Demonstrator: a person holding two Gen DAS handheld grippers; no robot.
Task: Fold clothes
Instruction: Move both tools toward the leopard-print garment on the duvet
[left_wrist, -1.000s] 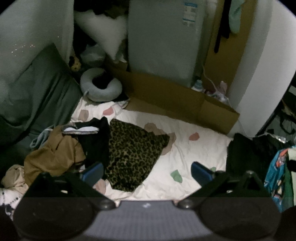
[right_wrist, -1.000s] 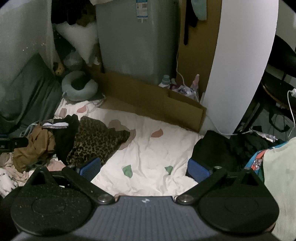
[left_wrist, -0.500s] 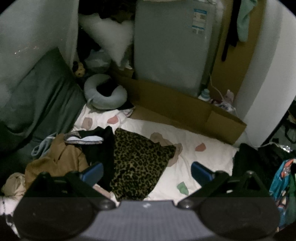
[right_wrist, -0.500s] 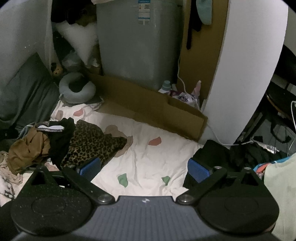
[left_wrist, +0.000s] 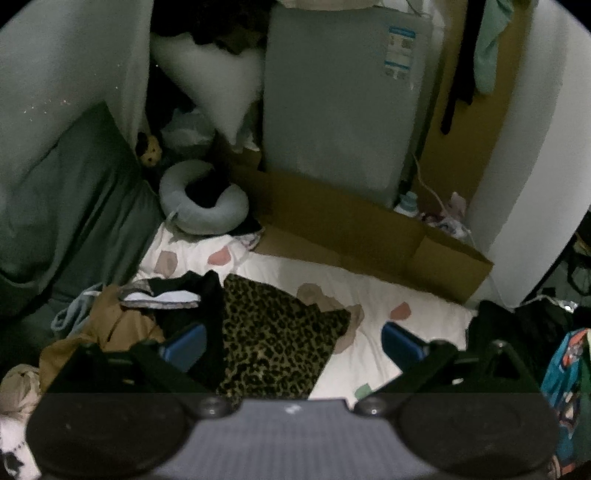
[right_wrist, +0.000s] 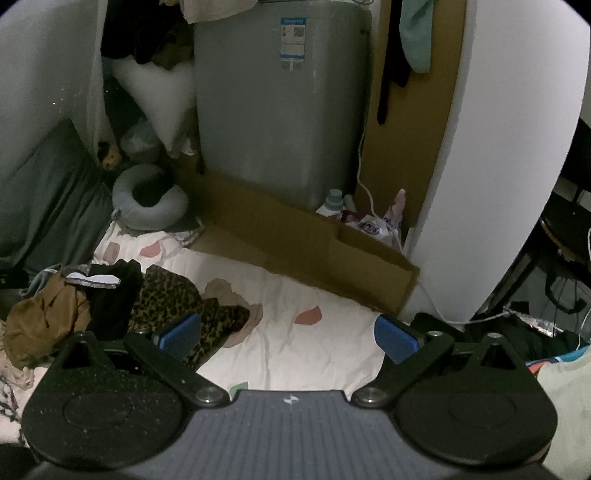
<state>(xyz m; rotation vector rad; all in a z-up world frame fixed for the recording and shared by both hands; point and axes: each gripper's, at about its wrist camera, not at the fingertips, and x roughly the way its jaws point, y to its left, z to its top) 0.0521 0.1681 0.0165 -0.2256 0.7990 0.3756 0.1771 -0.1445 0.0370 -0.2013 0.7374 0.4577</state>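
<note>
Two tools, left tool (left_wrist: 291, 341) and right tool (right_wrist: 288, 334), both spread, empty. One leopard-print garment (left_wrist: 273, 332) beside one brown garment (left_wrist: 92, 332).

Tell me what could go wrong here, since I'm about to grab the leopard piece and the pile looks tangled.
The leopard-print garment overlaps the black garment, so the open left gripper might pinch both. The dim light also blurs fabric edges, so a grasp could miss the hem.
</note>
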